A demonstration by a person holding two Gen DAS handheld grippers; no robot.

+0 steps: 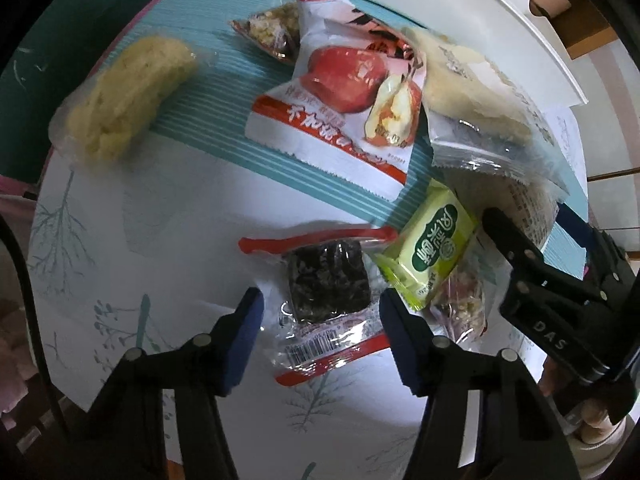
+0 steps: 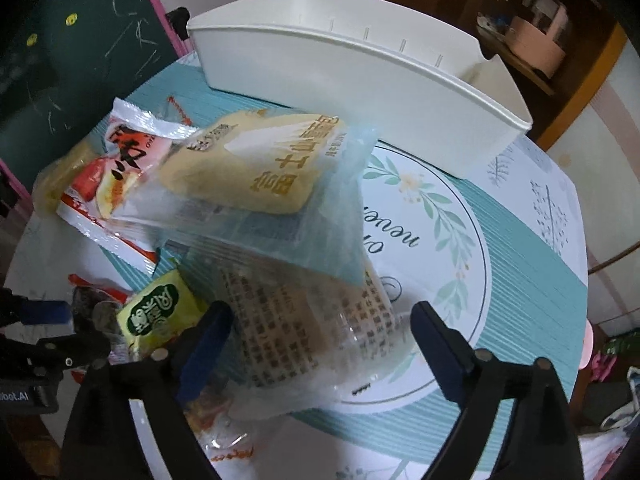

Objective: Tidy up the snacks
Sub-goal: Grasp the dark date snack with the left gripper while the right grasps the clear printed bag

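A dark cake in a clear wrapper with red edges (image 1: 328, 280) lies on the table between the blue pads of my left gripper (image 1: 324, 332). The pads stand at the wrapper's sides and do not press the cake. A green packet (image 1: 428, 256) leans beside the right pad. My right gripper (image 2: 320, 340) is open wide over a clear packet with printed text (image 2: 312, 320). A pale bread packet (image 2: 256, 168) rests tilted on top of that. One finger (image 1: 516, 256) of the right gripper shows at the right of the left wrist view.
A red and white apple-chip bag (image 1: 340, 112), a yellow bread packet (image 1: 128, 100) and a nut packet (image 1: 272, 36) lie farther back. A white bin (image 2: 360, 80) stands at the table's far side. A round printed mat (image 2: 460, 240) lies right of the pile.
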